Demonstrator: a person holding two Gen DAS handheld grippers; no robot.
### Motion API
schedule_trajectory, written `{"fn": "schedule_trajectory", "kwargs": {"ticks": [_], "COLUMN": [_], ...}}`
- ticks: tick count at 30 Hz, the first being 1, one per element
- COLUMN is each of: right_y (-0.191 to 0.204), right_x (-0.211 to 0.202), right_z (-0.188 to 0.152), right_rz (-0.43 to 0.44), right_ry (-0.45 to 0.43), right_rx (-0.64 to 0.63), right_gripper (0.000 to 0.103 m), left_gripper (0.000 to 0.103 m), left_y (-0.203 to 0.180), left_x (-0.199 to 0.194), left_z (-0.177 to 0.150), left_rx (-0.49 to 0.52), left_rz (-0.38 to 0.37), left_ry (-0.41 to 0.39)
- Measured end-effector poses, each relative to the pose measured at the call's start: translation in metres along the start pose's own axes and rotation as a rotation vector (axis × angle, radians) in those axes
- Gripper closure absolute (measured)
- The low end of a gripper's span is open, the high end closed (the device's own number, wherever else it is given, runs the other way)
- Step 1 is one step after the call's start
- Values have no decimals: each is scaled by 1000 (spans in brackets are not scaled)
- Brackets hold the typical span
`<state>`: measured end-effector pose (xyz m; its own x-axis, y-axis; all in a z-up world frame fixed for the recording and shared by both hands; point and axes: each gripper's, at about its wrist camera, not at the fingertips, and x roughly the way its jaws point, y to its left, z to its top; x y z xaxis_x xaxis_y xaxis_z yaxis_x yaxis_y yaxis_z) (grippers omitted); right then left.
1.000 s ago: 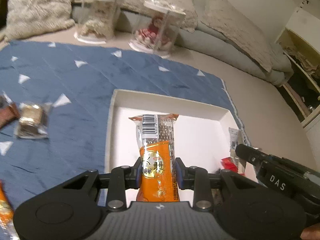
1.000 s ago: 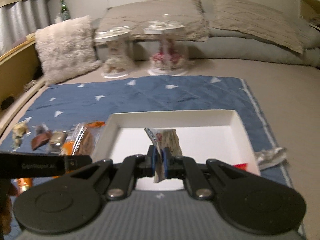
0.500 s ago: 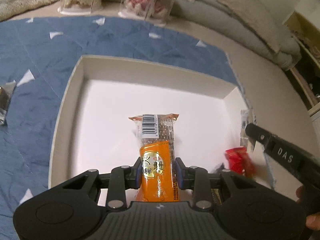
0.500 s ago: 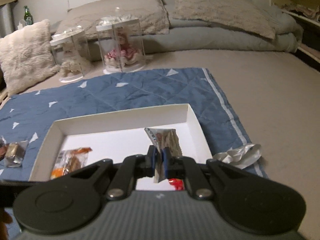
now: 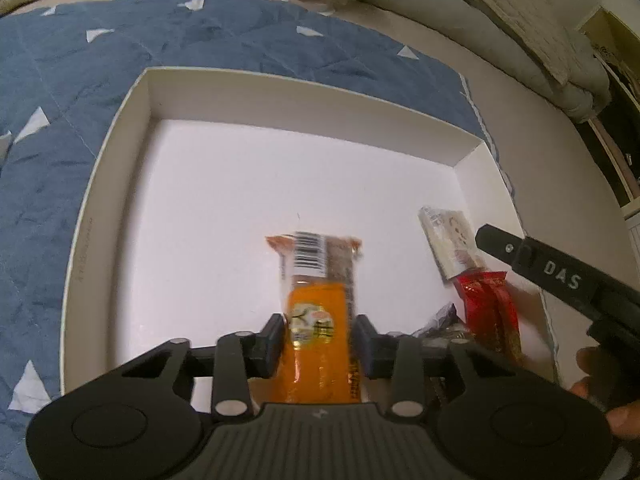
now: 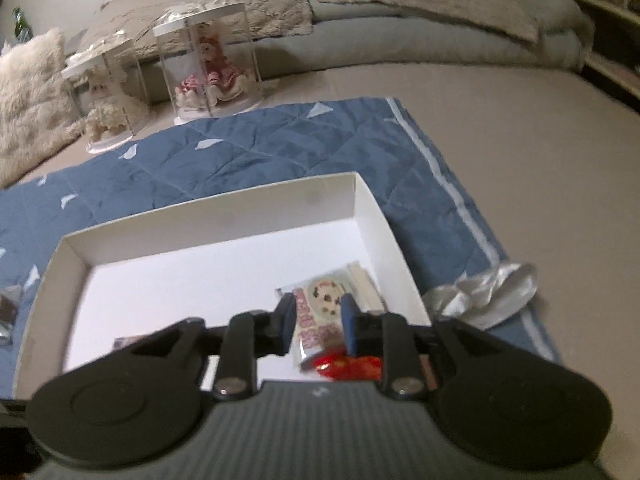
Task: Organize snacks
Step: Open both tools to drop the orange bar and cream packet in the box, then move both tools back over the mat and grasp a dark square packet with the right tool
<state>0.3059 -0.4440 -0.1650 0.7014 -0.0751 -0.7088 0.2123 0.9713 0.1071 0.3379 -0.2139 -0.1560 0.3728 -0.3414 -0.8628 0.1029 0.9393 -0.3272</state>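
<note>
A white box (image 5: pixel 120 120) lies on a blue quilted mat. My left gripper (image 5: pixel 320 340) hangs low over the box floor, jaws opening. The orange snack bar (image 5: pixel 320 280) lies between the pads, which stand slightly apart from its sides. To its right lie a pale cookie pack (image 5: pixel 448 240) and a red packet (image 5: pixel 488 312). One of the right gripper's fingers (image 5: pixel 504 246) reaches in there. In the right wrist view my right gripper (image 6: pixel 316 320) is opening too. The cookie pack (image 6: pixel 324 300) lies flat in the box's (image 6: pixel 200 208) right corner below the parted pads, with the red packet (image 6: pixel 348 364) nearer.
The blue mat (image 6: pixel 280 152) covers a beige bed. Two clear display cases (image 6: pixel 212 60) with dolls stand at its far edge, pillows behind. A crumpled silver wrapper (image 6: pixel 484 292) lies right of the box. Wrapped snacks (image 6: pixel 8 308) lie on the mat at left. A hand (image 5: pixel 600 364) holds the right gripper.
Both grippers came down into the box and their jaws parted. The orange bar is no longer pinched. The cookie pack, held on edge before, now lies flat in the right corner.
</note>
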Motion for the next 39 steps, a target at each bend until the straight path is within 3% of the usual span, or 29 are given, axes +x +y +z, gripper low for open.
{"fn": "schedule_trajectory", "kwargs": {"ticks": [9,23,36,38,39], "right_y": [-5,-2,4,5,5], "right_x": [-19,-53,-86,-90,-91], "right_z": [-6,-14,-24,-26,-27], "right_rz": [25,63,45,32,29], "right_ry": [36,34,15,8,4], "right_rx": [19,-3,-79,-89,-90], "right_gripper": [59,49,21,13,9], "left_gripper": [47,46,19,11,3], "left_y": [-6,-2,20,22,24], "left_x": [-24,-60,-90,-93,-95], "left_z": [-6,-11,-12,-13,-14], "left_rx": [21,83,121,133,137], "left_rz": [-15,53,154,166,170], "left_ry": [-26,-81,-138,-146,-156]}}
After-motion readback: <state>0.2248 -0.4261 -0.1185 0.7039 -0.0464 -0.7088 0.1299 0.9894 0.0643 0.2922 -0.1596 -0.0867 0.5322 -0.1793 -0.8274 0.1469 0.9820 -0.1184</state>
